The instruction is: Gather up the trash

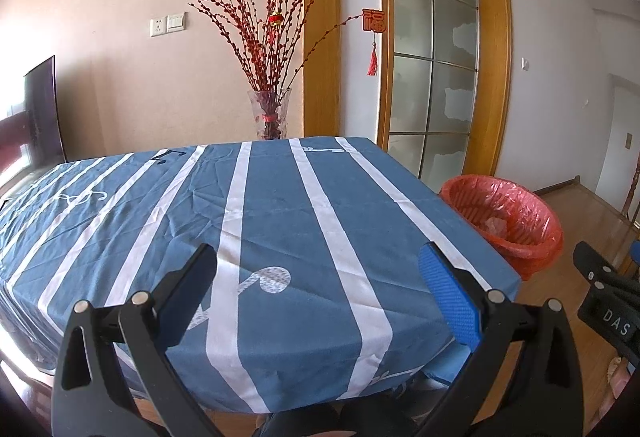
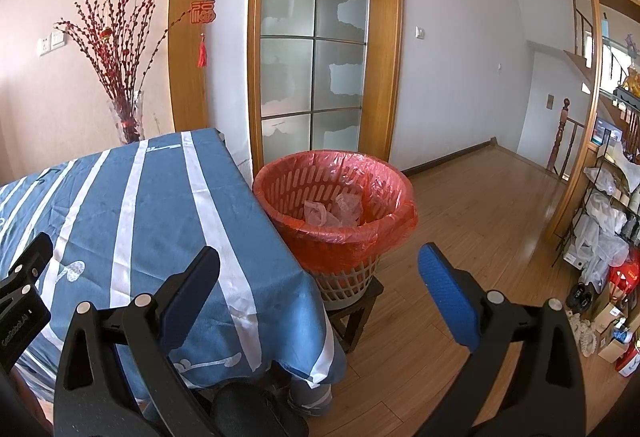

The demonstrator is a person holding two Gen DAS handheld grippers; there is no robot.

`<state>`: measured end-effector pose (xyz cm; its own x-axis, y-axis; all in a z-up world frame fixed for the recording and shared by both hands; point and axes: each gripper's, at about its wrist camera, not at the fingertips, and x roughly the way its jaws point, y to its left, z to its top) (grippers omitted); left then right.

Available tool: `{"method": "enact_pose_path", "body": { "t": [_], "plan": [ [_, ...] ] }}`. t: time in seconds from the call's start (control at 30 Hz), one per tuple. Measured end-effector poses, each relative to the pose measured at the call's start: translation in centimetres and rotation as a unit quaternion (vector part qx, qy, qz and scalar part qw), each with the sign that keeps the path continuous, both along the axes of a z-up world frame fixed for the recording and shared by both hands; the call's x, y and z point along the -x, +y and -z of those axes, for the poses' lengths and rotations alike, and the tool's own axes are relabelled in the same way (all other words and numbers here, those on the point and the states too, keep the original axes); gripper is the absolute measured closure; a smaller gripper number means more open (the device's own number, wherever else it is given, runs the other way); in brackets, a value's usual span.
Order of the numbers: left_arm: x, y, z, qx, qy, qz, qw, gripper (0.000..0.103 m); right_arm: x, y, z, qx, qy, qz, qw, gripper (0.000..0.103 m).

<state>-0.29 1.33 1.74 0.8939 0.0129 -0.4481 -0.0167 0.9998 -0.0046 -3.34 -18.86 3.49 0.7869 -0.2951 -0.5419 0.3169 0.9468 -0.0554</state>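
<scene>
We held both grippers, left (image 1: 318, 293) and right (image 2: 320, 293), with jaws wide and empty. Crumpled plastic trash (image 2: 334, 213) lay inside the bin (image 2: 296, 193) beside the bench (image 1: 280, 205); a careless swing could tip the bin off its stool (image 2: 356, 307).

wastebasket (image 1: 516, 233) partly behind table (near side), shelf clutter (image 2: 608, 213) indistinct

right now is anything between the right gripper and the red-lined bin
Nothing visible. The right gripper is open and empty, and the red-bagged plastic basket sits ahead on a dark stool, beside the blue striped tablecloth's corner.
</scene>
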Motion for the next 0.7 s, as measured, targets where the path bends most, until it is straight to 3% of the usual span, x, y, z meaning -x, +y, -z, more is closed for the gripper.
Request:
{"method": "enact_pose_path", "body": {
  "t": [0.7],
  "plan": [
    [-0.14,-0.12,-0.06,0.001,0.002,0.001,1.0000,0.004,0.04,0.28,0.44,-0.001,0.003,-0.002,1.000,0.004]
  ]
}}
